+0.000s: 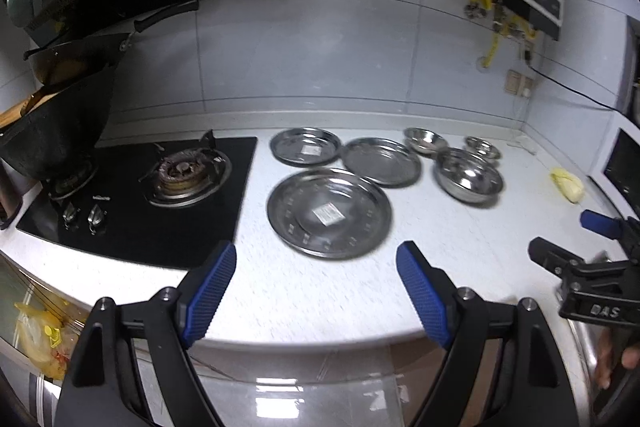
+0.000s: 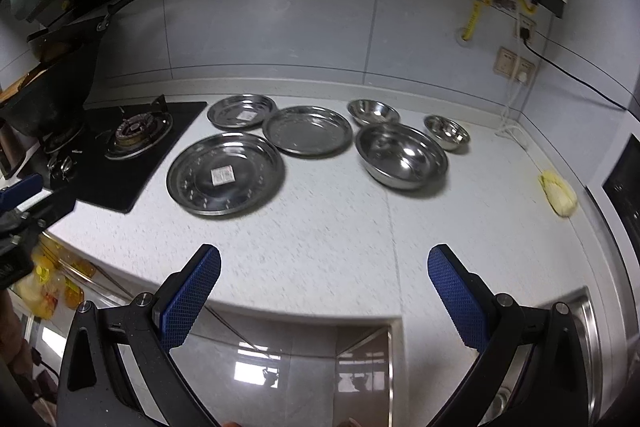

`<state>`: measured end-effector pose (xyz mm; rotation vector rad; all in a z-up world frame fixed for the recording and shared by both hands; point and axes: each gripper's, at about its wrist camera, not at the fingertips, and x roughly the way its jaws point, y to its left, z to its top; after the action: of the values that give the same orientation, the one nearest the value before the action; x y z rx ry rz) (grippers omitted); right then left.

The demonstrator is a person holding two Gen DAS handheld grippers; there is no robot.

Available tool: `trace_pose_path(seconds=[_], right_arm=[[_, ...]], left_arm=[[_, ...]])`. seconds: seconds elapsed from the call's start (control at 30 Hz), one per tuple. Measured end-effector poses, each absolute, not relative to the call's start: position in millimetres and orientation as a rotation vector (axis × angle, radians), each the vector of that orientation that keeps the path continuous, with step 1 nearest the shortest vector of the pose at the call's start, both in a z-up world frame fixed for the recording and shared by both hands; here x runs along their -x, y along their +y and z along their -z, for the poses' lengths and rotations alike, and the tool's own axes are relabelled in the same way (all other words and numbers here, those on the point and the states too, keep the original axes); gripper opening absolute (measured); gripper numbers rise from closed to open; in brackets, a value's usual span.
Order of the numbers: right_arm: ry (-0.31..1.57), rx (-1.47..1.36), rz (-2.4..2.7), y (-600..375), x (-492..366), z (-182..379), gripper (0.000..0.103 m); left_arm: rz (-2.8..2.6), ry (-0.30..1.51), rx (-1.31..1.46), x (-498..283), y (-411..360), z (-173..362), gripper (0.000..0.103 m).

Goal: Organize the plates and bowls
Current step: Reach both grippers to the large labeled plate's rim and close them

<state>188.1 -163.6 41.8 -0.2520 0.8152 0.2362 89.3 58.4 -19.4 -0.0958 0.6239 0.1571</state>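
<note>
Three steel plates lie on the white counter: a large one [image 1: 329, 213] [image 2: 226, 174] at the front, a medium one [image 1: 382, 161] [image 2: 308, 131] behind it to the right, and a smaller one [image 1: 306, 146] [image 2: 243, 112] at the back left. Three steel bowls stand to their right: a large bowl [image 1: 469, 175] [image 2: 401, 155], a small bowl [image 1: 425, 140] [image 2: 373, 111] and a smaller bowl [image 1: 483, 147] [image 2: 447, 131]. My left gripper [image 1: 316, 257] is open and empty, held before the counter's front edge. My right gripper [image 2: 324, 259] is open and empty too; it also shows in the left wrist view [image 1: 560, 235].
A black gas hob [image 1: 140, 195] with a pot [image 1: 56, 131] and a wok [image 1: 76, 55] stands at the left. A pale yellow lump [image 2: 558, 193] lies at the right, near a dark appliance [image 2: 624, 187]. A sink rim [image 2: 588, 311] shows at the front right.
</note>
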Motion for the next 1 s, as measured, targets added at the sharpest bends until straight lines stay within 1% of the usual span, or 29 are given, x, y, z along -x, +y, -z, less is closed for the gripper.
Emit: trace_pose_path(seconds=[0.1,0.2,0.5,0.67,0.73,1.0], right_arm=[[0.804,0.244,-0.249,-147,-205,-32,0.102],[0.812,0.24,-0.257,-128,-226,-15,0.102],[0.908,0.272,-0.24,-76,-309,68,0.102],[0.97,0.268,-0.256,-56,-346,110,0.102],[0.982,0.261,-0.275,-51,-354,120,0.102],[1.011,0.216,-0.329,-44,-382,143,0.101]], left_arm=[[-0.213,0.614,0.102,-117,69,35,0.082],[-0.238,0.657,0.162,-155,87,59,0.082],[-0.338,0.786,0.167,-254,123,130,0.082],[-0.363,0.833,0.181,-281,133,160,0.082],[-0.373,0.849,0.191,-289,136,170,0.08],[-0.359,0.91,0.235,-311,147,192,0.08]])
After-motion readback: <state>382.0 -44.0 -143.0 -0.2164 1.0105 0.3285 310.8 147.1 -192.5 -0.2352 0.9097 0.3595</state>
